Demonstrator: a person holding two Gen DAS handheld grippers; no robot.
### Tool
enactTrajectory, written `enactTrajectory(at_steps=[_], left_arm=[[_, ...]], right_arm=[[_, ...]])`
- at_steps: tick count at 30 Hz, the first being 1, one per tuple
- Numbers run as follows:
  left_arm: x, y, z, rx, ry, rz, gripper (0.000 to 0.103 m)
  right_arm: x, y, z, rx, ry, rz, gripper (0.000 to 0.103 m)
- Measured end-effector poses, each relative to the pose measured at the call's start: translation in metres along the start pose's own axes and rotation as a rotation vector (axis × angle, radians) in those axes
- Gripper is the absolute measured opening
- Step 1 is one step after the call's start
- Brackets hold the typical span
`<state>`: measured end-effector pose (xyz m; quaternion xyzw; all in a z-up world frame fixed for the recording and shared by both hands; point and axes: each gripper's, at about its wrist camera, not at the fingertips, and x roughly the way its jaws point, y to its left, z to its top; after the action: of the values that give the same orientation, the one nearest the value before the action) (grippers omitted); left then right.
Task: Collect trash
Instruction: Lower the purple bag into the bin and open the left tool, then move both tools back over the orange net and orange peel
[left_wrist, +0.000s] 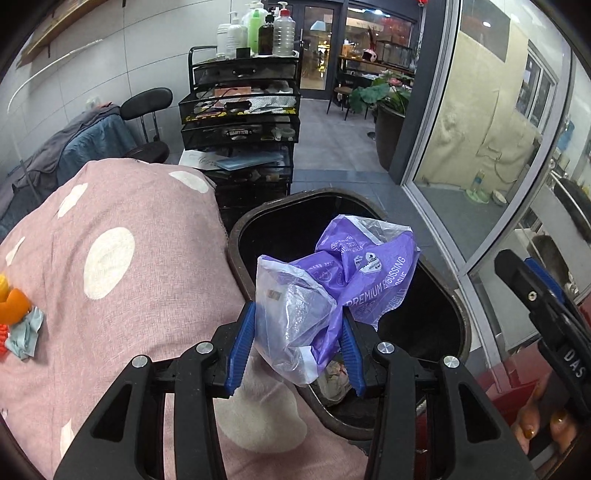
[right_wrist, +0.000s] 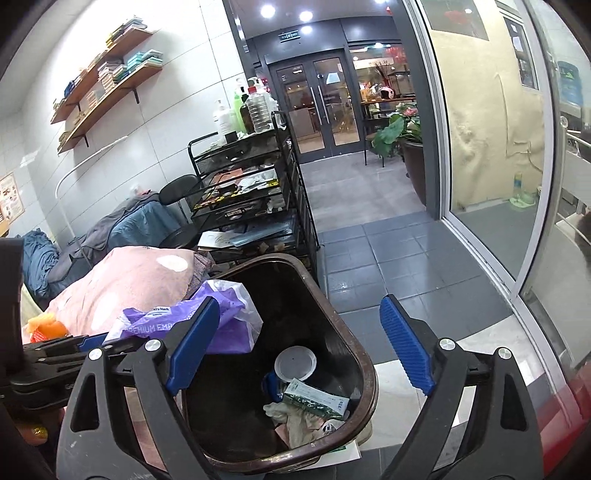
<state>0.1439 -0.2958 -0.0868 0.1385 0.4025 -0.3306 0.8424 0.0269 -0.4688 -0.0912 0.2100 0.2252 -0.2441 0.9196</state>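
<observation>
Left claw (left_wrist: 299, 343) clamped on the crumpled purple wrapper (left_wrist: 354, 273), held above the bin (left_wrist: 458, 332) at its rim beside the pink cushion (left_wrist: 129, 280). Right claw (right_wrist: 299, 350), fingers apart, hangs over the bin's open mouth; open floor (right_wrist: 388, 251) lies beyond.

Black mesh cart (left_wrist: 240, 107) beside pink polka-dot cushion (left_wrist: 122, 266).

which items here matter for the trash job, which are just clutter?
Job:
- left gripper, shut on purple wrapper, held over the bin
- bin, trash already inside
- right gripper, open, empty
- scraps on the blanket, possibly next

Clutter:
- pink blanket
- cart with bottles
- chair
- plant
- shelves
</observation>
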Motion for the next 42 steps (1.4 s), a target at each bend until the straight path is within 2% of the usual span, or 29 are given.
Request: enactTrajectory(at_steps=[4, 5, 9, 11, 17, 24, 29, 35, 42], left_arm=[[0.004, -0.006, -0.001, 0.021, 0.007, 0.015, 0.051], [0.005, -0.007, 0.000, 0.024, 0.007, 0.015, 0.057], [-0.001, -0.008, 0.000, 0.039, -0.022, 0.016, 0.071], [-0.006, -0.007, 0.000, 0.031, -0.049, 0.019, 0.083], [-0.023, -0.003, -0.002, 0.036, -0.118, 0.047, 0.095], [-0.047, 0.003, -0.010, 0.020, -0.183, 0.056, 0.096], [-0.070, 0.013, -0.022, 0.013, -0.249, 0.091, 0.097], [-0.097, 0.038, -0.039, -0.022, -0.302, 0.140, 0.097], [-0.120, 0.079, -0.062, -0.097, -0.308, 0.234, 0.098]], right_arm=[[0.001, 0.000, 0.000, 0.002, 0.006, -0.002, 0.089], [0.001, 0.000, 0.000, 0.000, 0.006, -0.004, 0.089], [0.002, -0.001, 0.001, 0.004, 0.005, -0.004, 0.093], [0.003, -0.002, -0.001, 0.010, 0.003, -0.004, 0.095], [0.006, -0.001, -0.003, 0.019, 0.019, 0.006, 0.096], [0.006, 0.004, -0.004, 0.023, 0.023, 0.039, 0.096], [0.006, 0.018, -0.004, 0.001, 0.033, 0.085, 0.096], [0.003, 0.056, -0.006, -0.079, 0.048, 0.178, 0.096], [0.003, 0.113, -0.009, -0.167, 0.080, 0.313, 0.096]])
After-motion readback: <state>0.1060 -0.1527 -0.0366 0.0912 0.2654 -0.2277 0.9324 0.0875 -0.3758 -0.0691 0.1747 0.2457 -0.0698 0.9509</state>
